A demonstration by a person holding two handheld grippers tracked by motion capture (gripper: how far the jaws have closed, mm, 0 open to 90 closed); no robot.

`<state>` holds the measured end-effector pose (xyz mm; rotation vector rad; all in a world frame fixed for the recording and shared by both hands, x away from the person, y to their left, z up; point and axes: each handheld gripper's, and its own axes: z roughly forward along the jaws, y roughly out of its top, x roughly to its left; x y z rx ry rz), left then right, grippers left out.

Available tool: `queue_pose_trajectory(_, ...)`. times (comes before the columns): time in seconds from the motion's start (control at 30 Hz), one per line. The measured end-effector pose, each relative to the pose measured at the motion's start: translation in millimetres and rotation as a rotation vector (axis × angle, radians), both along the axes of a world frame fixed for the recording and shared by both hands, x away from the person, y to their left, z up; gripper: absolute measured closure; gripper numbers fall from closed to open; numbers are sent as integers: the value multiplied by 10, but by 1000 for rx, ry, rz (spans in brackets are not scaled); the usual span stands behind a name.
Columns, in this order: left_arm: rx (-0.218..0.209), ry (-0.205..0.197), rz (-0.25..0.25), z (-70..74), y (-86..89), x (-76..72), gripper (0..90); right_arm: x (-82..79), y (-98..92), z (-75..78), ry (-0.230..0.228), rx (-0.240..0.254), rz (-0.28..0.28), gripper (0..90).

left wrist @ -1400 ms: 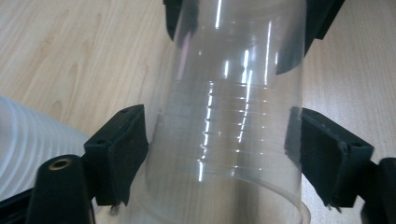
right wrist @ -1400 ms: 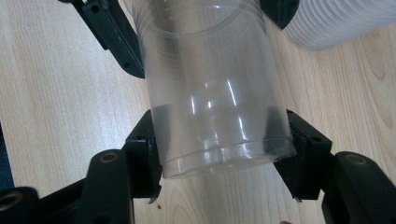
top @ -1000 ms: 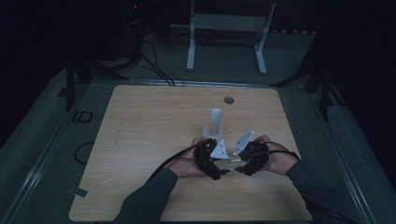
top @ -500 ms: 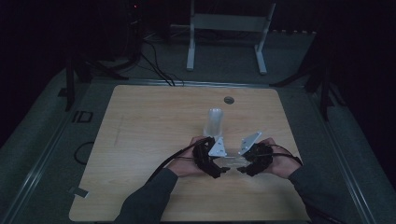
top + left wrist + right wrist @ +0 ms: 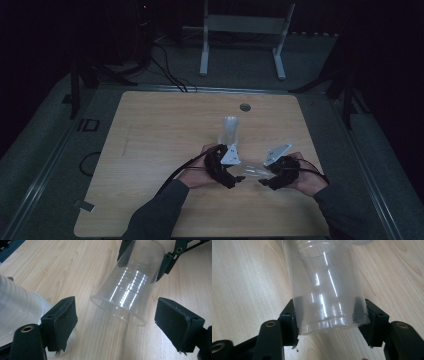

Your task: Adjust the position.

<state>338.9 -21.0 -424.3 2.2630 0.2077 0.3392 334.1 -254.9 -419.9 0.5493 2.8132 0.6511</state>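
A clear plastic cup (image 5: 327,290) lies tilted, and my right gripper (image 5: 329,325) is shut on its base, one pad on each side. In the high view the right gripper (image 5: 262,181) and left gripper (image 5: 235,180) face each other near the table's front, with the cup (image 5: 250,172) between them. My left gripper (image 5: 120,327) stands open wide; the cup's open rim (image 5: 117,312) points toward it, just ahead of its pads, untouched. A stack of clear cups (image 5: 229,131) stands upright behind the left hand and shows beside the left jaw (image 5: 17,307).
The wooden table (image 5: 150,150) has a small round grommet (image 5: 244,107) near its far edge. A white metal stand (image 5: 240,25) is on the floor beyond the table. Cables run along the floor at the left (image 5: 90,162).
My right hand has shifted a little to the right and toward the near edge, carrying the cup with it. The left hand has stayed put.
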Motion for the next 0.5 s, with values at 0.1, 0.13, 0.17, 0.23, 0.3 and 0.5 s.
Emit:
queue_pose_trajectory(0.1,-9,10,7,2,5,13,194,1,-43,-4,-8,11,-46,411)
queue_pose_trajectory(0.13,-11,10,6,3,6,15,195,2,-60,-2,-12,17,-54,412)
queue_pose_trajectory(0.17,-12,8,9,6,6,13,195,-1,-73,-2,-14,23,-65,412)
queue_pose_trajectory(0.23,-19,-1,19,12,8,8,195,-5,-102,0,-28,27,-88,413)
queue_pose_trajectory(0.3,-40,0,31,17,16,4,199,-16,-123,3,-32,37,-111,413)
queue_pose_trajectory(0.5,-66,9,49,13,35,23,203,-36,-190,12,-65,81,-172,416)
